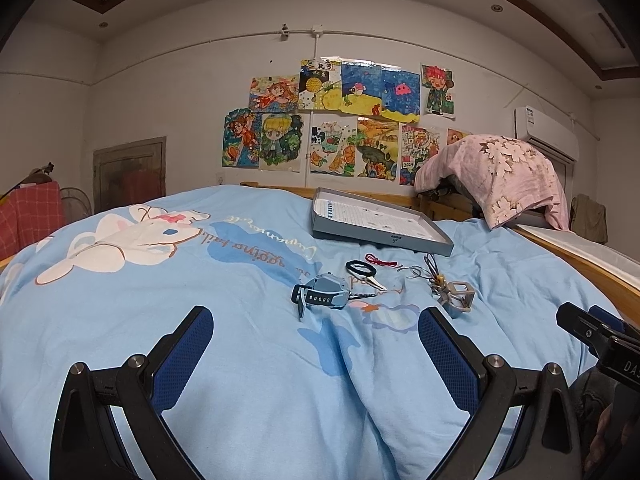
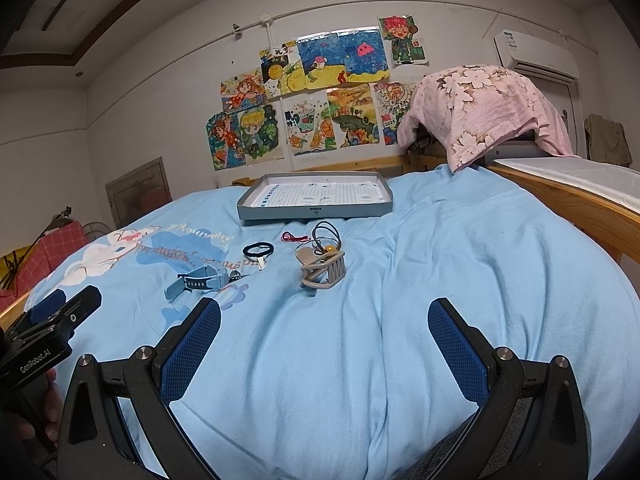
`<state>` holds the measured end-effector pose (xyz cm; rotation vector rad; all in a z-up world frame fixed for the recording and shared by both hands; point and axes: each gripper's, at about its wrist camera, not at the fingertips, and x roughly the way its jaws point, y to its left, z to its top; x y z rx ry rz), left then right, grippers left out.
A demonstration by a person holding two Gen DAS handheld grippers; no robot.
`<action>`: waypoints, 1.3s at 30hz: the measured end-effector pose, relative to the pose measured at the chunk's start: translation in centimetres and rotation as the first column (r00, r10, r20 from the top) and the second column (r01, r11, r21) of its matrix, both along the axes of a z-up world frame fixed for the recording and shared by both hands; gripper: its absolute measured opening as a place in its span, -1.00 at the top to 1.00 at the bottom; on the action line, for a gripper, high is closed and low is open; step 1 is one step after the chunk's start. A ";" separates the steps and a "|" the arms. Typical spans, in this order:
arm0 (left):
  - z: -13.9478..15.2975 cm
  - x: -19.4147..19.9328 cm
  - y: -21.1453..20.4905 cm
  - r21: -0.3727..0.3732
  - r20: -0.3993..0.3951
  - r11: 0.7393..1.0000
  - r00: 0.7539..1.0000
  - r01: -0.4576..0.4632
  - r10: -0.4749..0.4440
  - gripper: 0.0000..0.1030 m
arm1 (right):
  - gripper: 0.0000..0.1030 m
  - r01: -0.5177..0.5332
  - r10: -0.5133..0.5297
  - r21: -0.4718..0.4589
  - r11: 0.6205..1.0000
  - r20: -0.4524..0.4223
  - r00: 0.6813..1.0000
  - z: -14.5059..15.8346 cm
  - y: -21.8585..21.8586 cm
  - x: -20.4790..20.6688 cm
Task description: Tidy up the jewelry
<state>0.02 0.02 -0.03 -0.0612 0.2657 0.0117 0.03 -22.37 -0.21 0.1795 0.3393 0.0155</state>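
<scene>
Small items lie on a light blue quilt (image 1: 248, 360) ahead of both grippers. A blue-grey watch (image 1: 322, 294) (image 2: 200, 280) lies leftmost, a black hair tie (image 1: 361, 269) (image 2: 258, 249) and a red cord (image 1: 382, 261) (image 2: 294, 237) beyond it. A beige hair claw (image 1: 460, 295) (image 2: 323, 270) sits to the right beside a thin corded necklace (image 2: 326, 236). A shallow grey box lid (image 1: 382, 236) (image 2: 316, 212) rests farther back. My left gripper (image 1: 316, 336) is open and holds nothing. My right gripper (image 2: 324, 332) is open too, also with nothing in it.
A wooden bed rail (image 2: 580, 200) runs along the right side. A pink flowered cloth (image 2: 480, 108) drapes over something at the head of the bed. Drawings (image 1: 340, 120) cover the far wall. The other gripper shows at each view's edge (image 1: 592, 332) (image 2: 52, 320).
</scene>
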 end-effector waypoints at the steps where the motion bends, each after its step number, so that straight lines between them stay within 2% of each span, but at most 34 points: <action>1: 0.0 0.0 0.0 0.000 0.000 1.000 1.000 0.000 0.000 -1.00 | -0.98 0.000 0.000 0.000 1.000 0.000 1.000 0.0 0.0 0.0; 38: 0.0 0.0 0.0 0.001 -0.001 1.000 1.000 0.000 0.000 -1.00 | -0.98 -0.001 0.001 0.009 1.000 -0.003 1.000 -0.3 0.2 0.1; 39: -0.3 0.7 0.9 0.001 -0.001 1.000 1.000 0.000 0.000 -1.00 | -0.98 -0.002 0.002 0.010 1.000 -0.002 1.000 -0.3 0.4 0.1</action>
